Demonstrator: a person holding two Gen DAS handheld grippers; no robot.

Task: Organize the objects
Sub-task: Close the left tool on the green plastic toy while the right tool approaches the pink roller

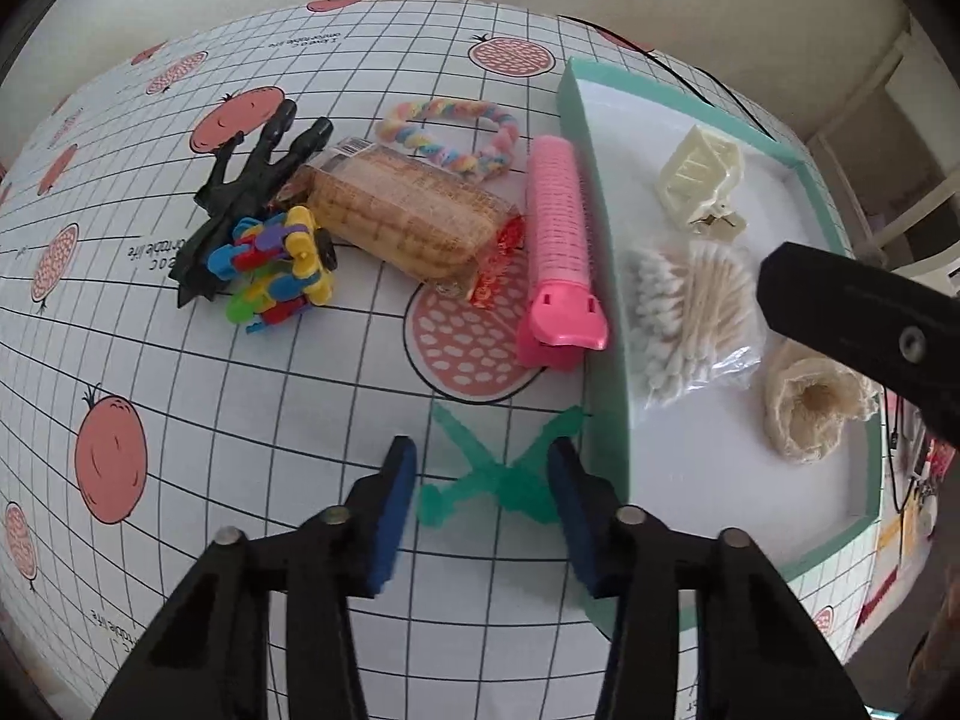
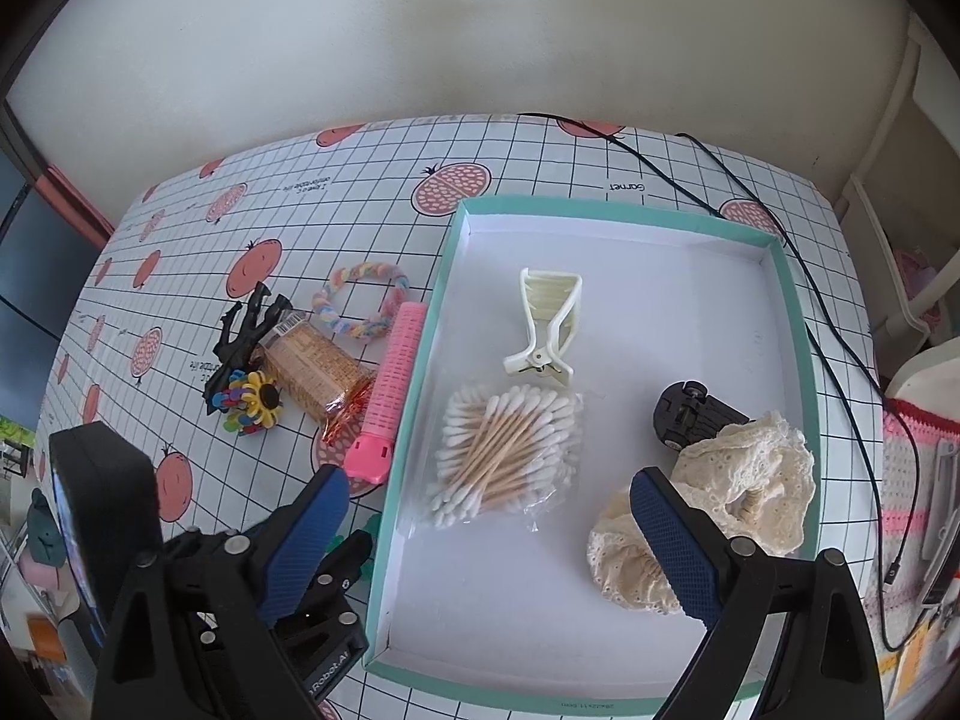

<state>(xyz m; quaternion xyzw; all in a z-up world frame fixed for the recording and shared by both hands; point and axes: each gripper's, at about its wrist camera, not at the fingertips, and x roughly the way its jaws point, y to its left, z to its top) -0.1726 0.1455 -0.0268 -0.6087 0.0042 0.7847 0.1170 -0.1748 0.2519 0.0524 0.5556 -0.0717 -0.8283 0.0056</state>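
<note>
Jaws of the left gripper (image 1: 483,480) stand apart, low over the bench (image 1: 180,420), straddling a translucent green X-shaped piece (image 1: 498,480) that lies flat on the gridded cloth just beside the near left wall of the teal tray (image 2: 414,396); contact between the blue pads (image 1: 396,504) and the piece cannot be told. Jaws of the right gripper (image 2: 498,540) are wide apart and hold nothing, poised above the tray's white floor; the right pad overlaps the cream lace scrunchie (image 2: 750,480) in the view, touching or not unclear. In the tray: bag of cotton swabs (image 2: 504,456) at centre, cream hair claw clip (image 2: 546,324) behind it, a small black wheeled object (image 2: 690,414) touching the scrunchie's far edge. Outside the tray, on the bench: pink hair roller (image 1: 558,240) lying along the tray's left wall, packet of crackers (image 1: 408,210) beside it, pastel braided ring (image 1: 450,132) behind, black plastic figure (image 1: 240,192) and multicolour interlocking toy (image 1: 276,264) to the left, touching each other.
</note>
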